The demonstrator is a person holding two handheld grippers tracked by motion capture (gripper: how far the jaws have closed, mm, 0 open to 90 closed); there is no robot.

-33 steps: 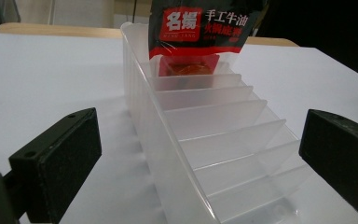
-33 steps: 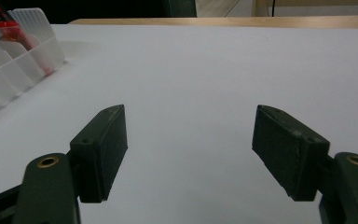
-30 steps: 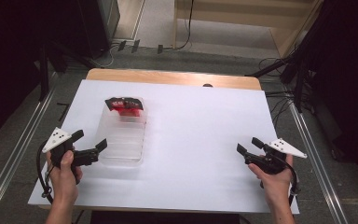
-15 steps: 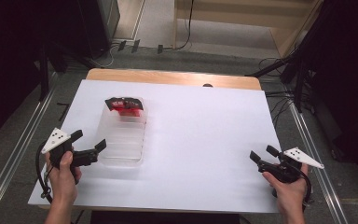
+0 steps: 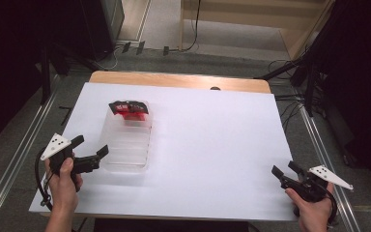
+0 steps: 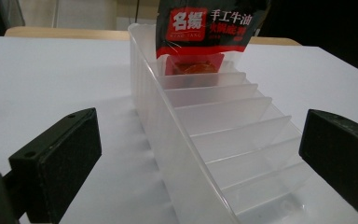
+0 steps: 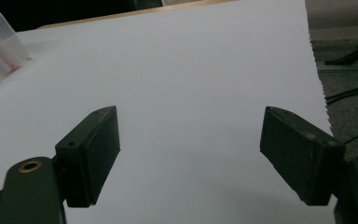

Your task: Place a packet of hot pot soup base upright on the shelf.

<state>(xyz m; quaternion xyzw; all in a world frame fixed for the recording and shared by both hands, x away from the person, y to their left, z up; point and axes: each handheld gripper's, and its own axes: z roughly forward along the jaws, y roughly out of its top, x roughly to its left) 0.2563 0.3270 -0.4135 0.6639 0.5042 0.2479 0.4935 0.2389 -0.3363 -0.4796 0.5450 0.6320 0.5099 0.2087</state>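
Clear plastic divider tray [image 5: 127, 141] at table's left, red sachet [image 5: 128, 109] in far slot; my right tongs [image 5: 287, 174] gape at near-right corner, empty. Left tongs [image 6: 200, 154] spread wide, straddling tray's near end; judge: centre before closing. Right view: bare white tabletop [image 7: 205, 70].

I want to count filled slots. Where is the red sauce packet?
The red sauce packet stands in the farthest slot of the clear divided tray, on the table's left half in the high view, ahead of the left gripper.
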